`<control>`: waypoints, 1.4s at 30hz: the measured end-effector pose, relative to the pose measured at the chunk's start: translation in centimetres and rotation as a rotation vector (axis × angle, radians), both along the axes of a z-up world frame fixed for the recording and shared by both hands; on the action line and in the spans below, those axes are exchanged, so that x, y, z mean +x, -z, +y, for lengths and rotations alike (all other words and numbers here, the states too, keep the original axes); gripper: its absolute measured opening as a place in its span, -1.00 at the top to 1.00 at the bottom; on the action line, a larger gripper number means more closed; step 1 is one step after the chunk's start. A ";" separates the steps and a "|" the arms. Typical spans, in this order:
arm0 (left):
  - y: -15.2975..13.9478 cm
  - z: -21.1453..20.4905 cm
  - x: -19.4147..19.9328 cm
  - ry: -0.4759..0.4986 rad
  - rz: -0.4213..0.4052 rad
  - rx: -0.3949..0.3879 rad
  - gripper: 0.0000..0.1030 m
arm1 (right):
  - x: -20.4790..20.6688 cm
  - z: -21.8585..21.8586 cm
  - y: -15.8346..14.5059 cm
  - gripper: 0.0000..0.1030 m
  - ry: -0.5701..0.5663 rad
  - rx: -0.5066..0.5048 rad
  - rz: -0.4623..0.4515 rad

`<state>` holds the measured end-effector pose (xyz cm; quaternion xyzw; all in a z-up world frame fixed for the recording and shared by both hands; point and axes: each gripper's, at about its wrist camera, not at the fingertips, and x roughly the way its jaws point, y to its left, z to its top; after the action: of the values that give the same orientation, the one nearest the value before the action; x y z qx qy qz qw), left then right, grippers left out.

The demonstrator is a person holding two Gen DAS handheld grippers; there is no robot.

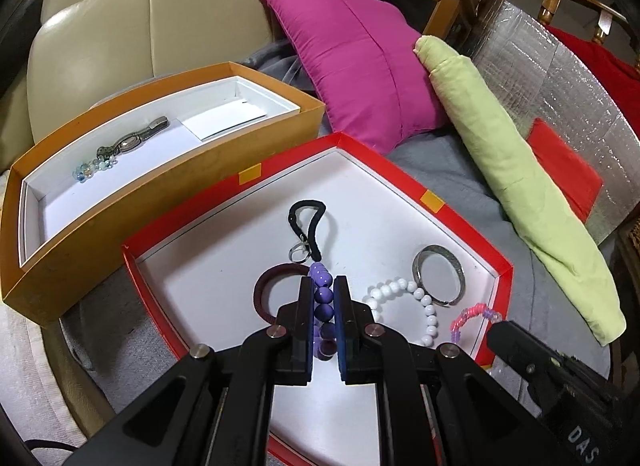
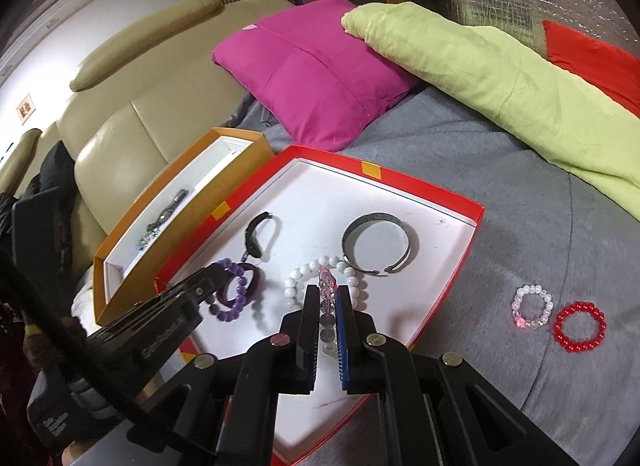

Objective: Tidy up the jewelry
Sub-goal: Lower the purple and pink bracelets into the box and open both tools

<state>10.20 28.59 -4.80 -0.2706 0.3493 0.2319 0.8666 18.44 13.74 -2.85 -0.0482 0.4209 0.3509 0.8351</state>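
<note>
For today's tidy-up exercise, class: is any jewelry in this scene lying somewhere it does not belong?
Yes. Two bead bracelets, a pale pink and white bracelet and a red bracelet, lie loose on the gray blanket, outside the red box where the other pieces lie.
</note>
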 end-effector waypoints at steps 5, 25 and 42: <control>0.2 0.1 0.1 -0.006 0.019 0.007 0.82 | 1.0 0.2 0.4 0.84 0.011 -0.014 0.007; 1.2 0.4 0.9 -0.019 0.065 -0.013 0.82 | 3.2 1.3 2.2 0.84 0.016 -0.044 0.038; 2.1 -0.2 1.5 -0.012 0.099 -0.007 0.82 | 4.7 0.9 4.5 0.84 0.047 -0.071 0.075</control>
<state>11.73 28.43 -6.89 -0.2639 0.3907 0.2492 0.8459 23.09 14.64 -7.32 -0.0548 0.4652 0.3177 0.8244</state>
